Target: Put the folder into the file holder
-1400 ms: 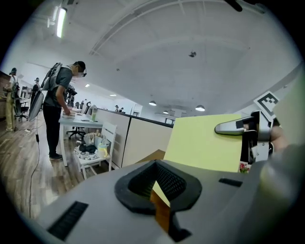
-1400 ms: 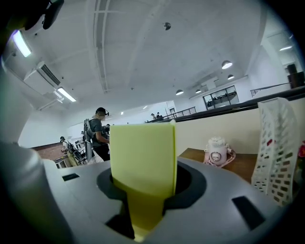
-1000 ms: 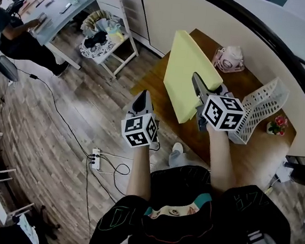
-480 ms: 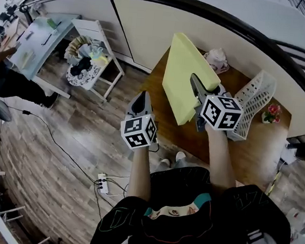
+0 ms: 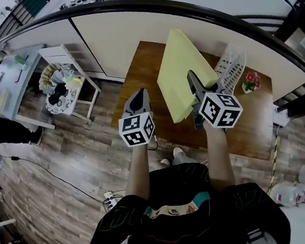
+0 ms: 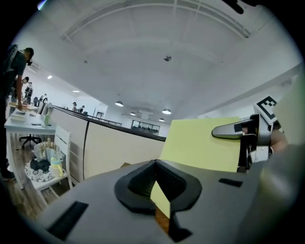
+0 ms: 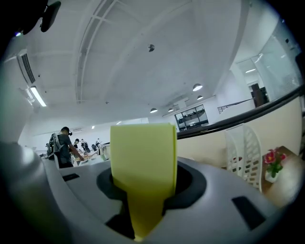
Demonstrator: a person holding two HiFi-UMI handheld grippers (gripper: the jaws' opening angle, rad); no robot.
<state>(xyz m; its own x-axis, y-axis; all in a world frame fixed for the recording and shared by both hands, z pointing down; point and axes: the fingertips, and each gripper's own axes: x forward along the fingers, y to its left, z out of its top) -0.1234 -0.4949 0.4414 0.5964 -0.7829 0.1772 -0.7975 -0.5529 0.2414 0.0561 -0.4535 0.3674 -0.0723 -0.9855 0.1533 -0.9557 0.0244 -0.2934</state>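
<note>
Holding: the right gripper (image 5: 191, 76) pinches one edge of a pale yellow flat folder (image 5: 175, 62), which stands tilted at centre frame above the brown wooden table (image 5: 138, 74).
Left gripper (image 5: 139, 94): jaws pressed together on nothing, lower left of the folder and apart from it.
Holder: the white mesh plastic file holder (image 5: 231, 64) is upper right on the table and looks empty.
Progress: the folder is gripped and off the table; carrying it across and sliding it in remain.

Yellow folder (image 5: 177, 73), tilted on edge above brown table (image 5: 248, 132), clamped by right gripper (image 5: 192, 81); white file holder (image 5: 230, 67) behind it, near flower pot (image 5: 250, 81); left gripper (image 5: 139, 94) over wooden floor (image 5: 74, 154).
</note>
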